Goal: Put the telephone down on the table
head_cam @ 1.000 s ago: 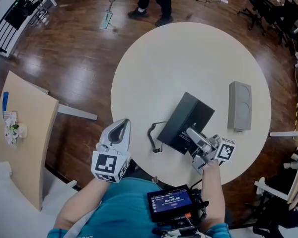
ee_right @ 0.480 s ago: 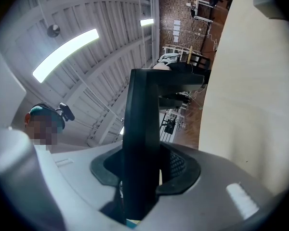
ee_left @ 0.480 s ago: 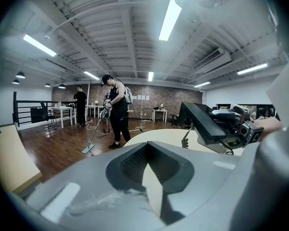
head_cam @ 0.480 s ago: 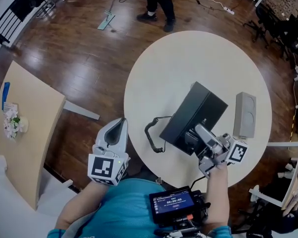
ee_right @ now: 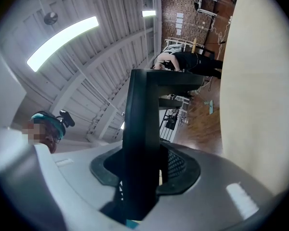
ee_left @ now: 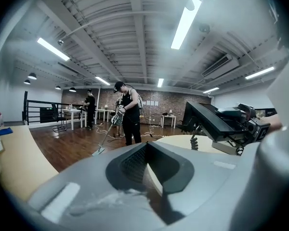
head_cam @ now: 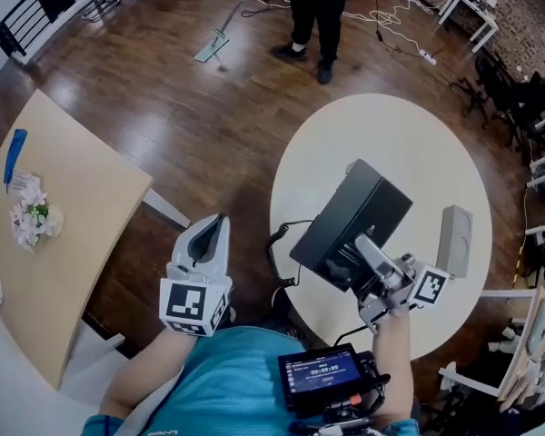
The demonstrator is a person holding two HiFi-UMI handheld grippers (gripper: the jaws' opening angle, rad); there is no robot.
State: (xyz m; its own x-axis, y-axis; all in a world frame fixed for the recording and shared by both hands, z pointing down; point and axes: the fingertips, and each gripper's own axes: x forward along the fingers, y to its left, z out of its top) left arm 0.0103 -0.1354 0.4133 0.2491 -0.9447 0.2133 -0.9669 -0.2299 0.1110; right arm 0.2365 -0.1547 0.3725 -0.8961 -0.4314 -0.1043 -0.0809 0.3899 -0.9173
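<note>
The telephone (head_cam: 354, 216) is a flat black box tilted in the air over the near side of the round cream table (head_cam: 409, 143). My right gripper (head_cam: 359, 243) is shut on its near edge; in the right gripper view the black slab (ee_right: 142, 129) fills the gap between the jaws. A black coiled cord (head_cam: 277, 239) hangs from the telephone's left side past the table's rim. My left gripper (head_cam: 216, 223) is shut and empty, out over the wooden floor left of the table. The left gripper view shows the telephone (ee_left: 216, 121) at the right.
A grey oblong box (head_cam: 455, 241) lies on the table's right side. A wooden table (head_cam: 64, 225) with flowers (head_cam: 32, 221) stands at the left. A person (head_cam: 318, 7) with a mop (head_cam: 220, 30) stands beyond the round table. Black chairs (head_cam: 509, 89) stand at the right.
The right gripper has lifted the telephone off the table and carried it along. The left gripper moved with it. The whole scene has slid right in the head view.
</note>
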